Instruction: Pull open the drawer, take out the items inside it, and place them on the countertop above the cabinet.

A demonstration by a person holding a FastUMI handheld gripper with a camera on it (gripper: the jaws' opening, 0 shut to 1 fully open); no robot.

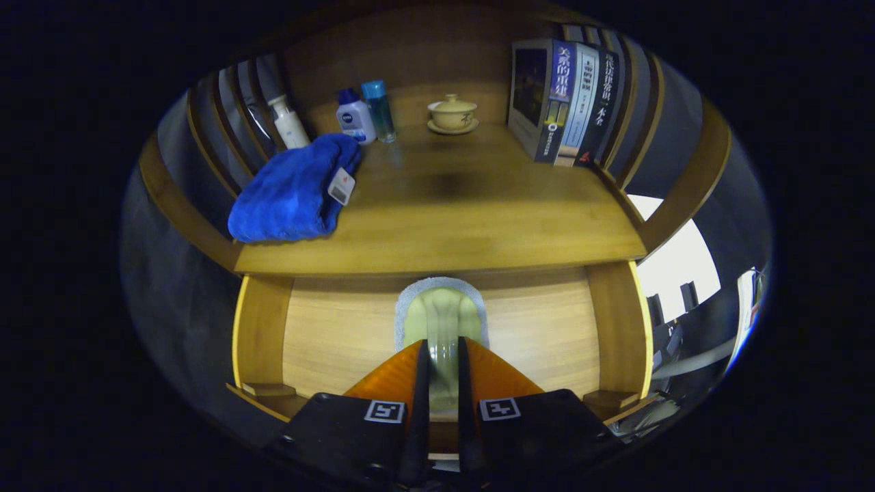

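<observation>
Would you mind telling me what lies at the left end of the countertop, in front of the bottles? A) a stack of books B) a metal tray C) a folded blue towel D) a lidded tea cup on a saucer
C: a folded blue towel with a small tag lies on the countertop just in front of the bottles, while the gripper below pinches the drawer handle.

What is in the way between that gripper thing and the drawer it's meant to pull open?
Nothing visible. The hand-held gripper has its fingers nearly closed around the pale handle on the drawer front, just below the countertop. The blue towel, bottles and books sit up on the countertop, clear of the handle.
</observation>
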